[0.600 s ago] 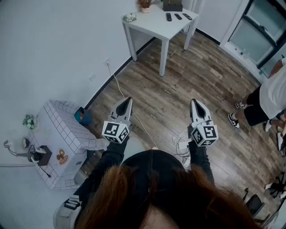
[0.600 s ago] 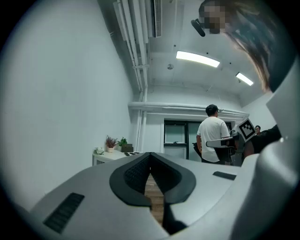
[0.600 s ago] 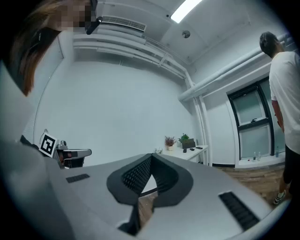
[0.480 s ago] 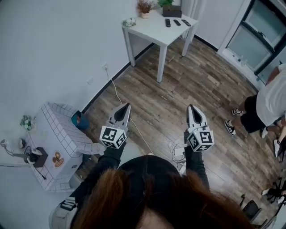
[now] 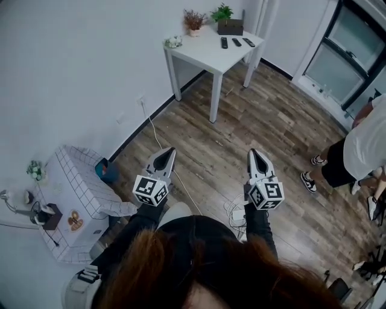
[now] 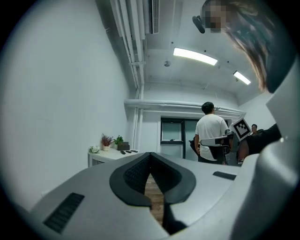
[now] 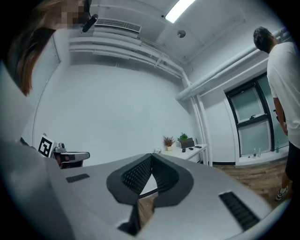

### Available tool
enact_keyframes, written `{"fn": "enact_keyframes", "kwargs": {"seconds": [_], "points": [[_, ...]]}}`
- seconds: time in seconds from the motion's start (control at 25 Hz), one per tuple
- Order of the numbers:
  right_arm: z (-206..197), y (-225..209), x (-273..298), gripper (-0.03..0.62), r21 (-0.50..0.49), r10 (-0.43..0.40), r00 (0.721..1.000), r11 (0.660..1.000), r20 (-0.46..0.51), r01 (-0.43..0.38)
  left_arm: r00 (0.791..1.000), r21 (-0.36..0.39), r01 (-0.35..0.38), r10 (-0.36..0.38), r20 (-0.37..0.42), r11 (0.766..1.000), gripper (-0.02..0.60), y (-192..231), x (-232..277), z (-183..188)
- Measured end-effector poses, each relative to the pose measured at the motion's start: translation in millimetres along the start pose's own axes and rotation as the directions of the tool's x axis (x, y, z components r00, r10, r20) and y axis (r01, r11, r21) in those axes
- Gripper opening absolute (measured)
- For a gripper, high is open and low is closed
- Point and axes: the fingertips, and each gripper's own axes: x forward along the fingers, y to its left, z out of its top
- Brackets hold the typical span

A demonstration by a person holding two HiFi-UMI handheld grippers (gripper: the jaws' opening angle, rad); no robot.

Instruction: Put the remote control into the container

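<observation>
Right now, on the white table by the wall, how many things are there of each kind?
Remote controls: 3
Plants: 2
White flower bunch: 1
Dark container: 1
Total: 7

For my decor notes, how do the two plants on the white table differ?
The reddish plant has dull red sprigs; the green plant, bright leaves. The reddish plant stands apart; the green plant stands by the dark container. Both are small, at the table's far edge.
</observation>
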Motion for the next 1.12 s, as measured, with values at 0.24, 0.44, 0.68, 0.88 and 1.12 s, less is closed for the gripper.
{"fn": "enact_keyframes", "kwargs": {"seconds": [0.24,0.44,0.68,0.88,1.12], "points": [[-7.3,-16.9,-1.9,0.018,0.062,-0.02,1.0,0.998,0.01,0.019,1.0,0.004,0.019,-0.019,-0.021,1.0,0.009,-3.4,14.1,-4.8],[-13.5,-12.0,12.7,0.018,0.074,0.009,1.0,0.997,0.002,-0.009,0.999,0.009,-0.013,0.013,-0.039,1.0,0.009,15.4,15.0,-8.9],[-15.1,-44.6,25.0,0.018,0.117,-0.086,0.996,0.99,0.029,0.082,0.998,-0.003,0.018,-0.018,-0.055,1.0,0.009,20.1,61.6,-25.9],[22.6,-74.3,67.3,0.019,0.038,-0.076,0.995,0.997,0.07,0.073,0.997,-0.034,0.082,-0.082,-0.004,0.996,0.009,20.1,151.3,-26.3],[28.1,-118.7,108.6,0.02,0.006,-0.064,0.998,0.998,0.004,0.064,0.988,-0.082,0.152,-0.151,0.025,0.985,0.009,-14.5,267.6,-35.5]]}}
